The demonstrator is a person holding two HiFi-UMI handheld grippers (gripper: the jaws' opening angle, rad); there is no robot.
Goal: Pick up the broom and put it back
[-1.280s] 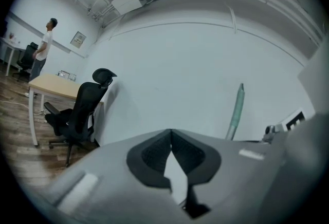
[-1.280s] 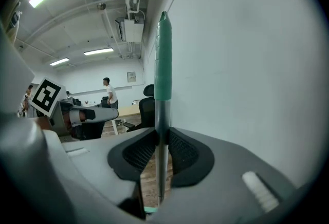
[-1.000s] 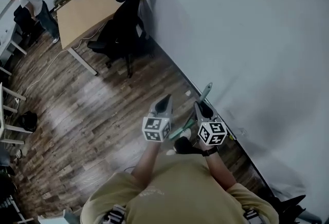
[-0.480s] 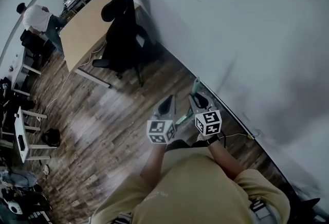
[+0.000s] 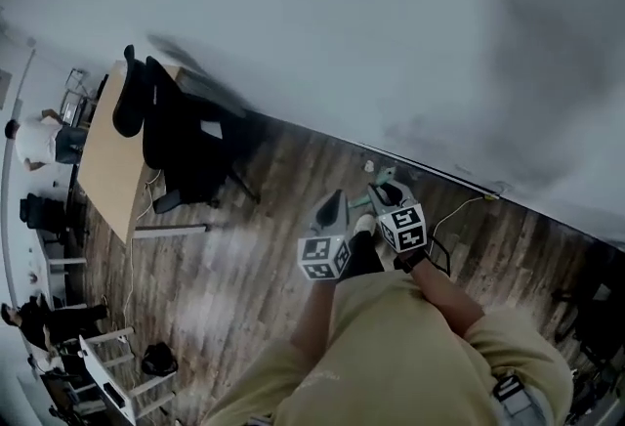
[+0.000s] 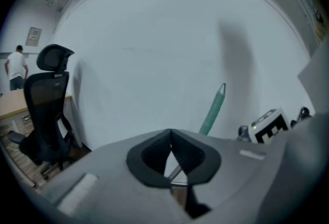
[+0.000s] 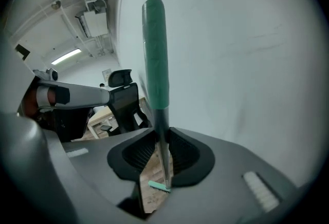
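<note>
At the far left we see a black high-backed office chair (image 5: 186, 149) just beside a light wooden desk (image 5: 101, 178), both near the plain white wall (image 5: 342, 23). Dark wood-plank flooring (image 5: 244, 263) spans the room. A person in a white shirt (image 5: 39, 141) stands beyond the desk.

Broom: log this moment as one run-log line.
broom: near wall | right gripper: shut on broom | left gripper: shut, empty | put back: not yet

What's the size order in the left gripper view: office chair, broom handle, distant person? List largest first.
1. The office chair, clearly largest.
2. The broom handle and the person look alike: handle longer but thinner; the person is far off, so no ranking.
</note>
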